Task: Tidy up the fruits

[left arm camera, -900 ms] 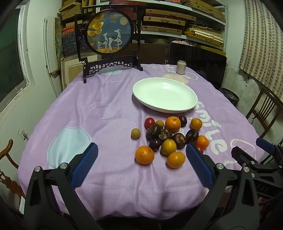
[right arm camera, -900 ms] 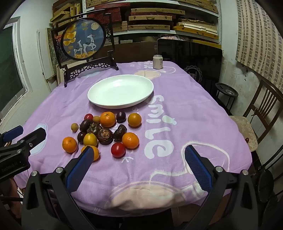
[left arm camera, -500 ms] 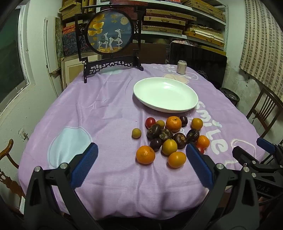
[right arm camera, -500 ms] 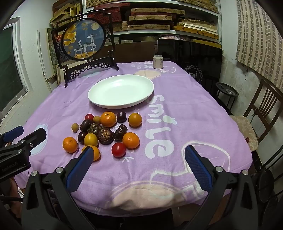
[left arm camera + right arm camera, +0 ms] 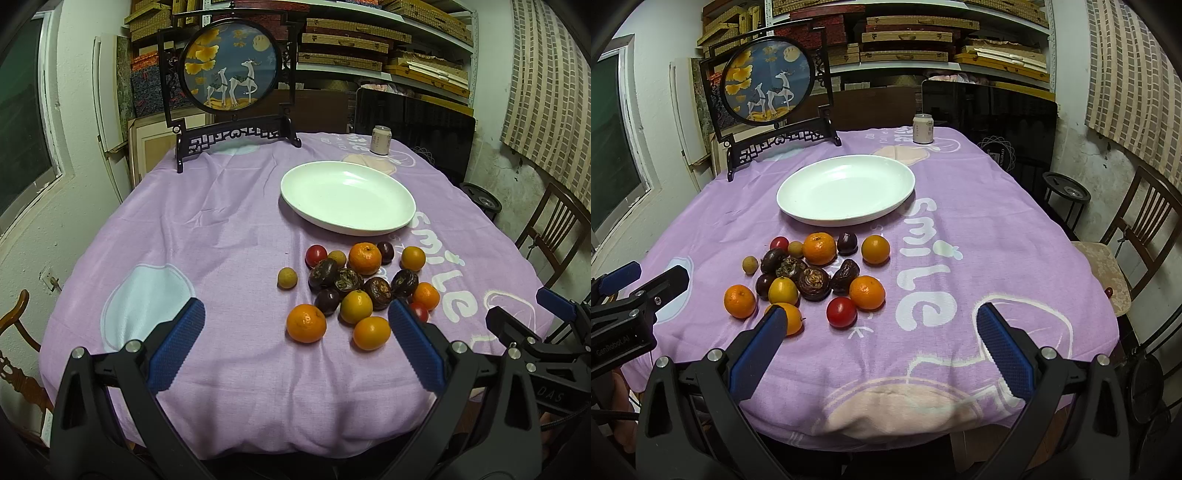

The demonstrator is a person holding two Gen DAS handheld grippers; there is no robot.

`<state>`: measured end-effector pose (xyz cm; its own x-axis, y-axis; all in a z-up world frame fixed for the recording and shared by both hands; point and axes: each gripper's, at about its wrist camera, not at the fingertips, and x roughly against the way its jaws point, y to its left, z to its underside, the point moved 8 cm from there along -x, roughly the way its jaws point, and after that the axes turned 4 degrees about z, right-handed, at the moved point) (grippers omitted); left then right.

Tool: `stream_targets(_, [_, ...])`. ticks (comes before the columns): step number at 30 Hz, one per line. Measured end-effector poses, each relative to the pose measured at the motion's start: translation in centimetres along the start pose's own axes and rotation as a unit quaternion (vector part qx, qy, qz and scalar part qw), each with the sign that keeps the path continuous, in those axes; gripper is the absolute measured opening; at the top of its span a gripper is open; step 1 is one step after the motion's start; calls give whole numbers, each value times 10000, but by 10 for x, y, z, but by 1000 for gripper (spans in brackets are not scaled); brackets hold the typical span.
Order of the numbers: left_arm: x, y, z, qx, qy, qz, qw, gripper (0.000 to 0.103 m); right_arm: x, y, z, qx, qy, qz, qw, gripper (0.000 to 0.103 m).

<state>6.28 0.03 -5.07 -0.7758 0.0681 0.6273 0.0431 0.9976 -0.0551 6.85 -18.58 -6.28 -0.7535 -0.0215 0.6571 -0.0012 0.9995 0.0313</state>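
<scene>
White plate [image 5: 347, 197]: sitting empty. Fruit cluster [image 5: 354, 288]: all lying just in front of plate, unsorted. Left gripper [image 5: 295, 343], right gripper [image 5: 882, 343]: hovering, jaws spread, holding nothing.

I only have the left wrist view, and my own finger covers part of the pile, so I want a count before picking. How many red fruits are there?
Observer: Two. The right wrist view shows the far red fruit, and it shows the near red fruit whole, beside an orange.
Operator: Is the right gripper free?
Observer: Yes. The right gripper is wide open and grips nothing.
Operator: Anything off the table?
Observer: A small red thing sits at the edge of the chair seat. I cannot tell what it is.
</scene>
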Motion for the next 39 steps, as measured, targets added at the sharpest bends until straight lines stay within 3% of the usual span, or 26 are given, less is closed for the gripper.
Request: stream_targets(39, [2,1,-1,-5,16,-10,10000,101,-2,4,2,-3,25,-10,10000,102])
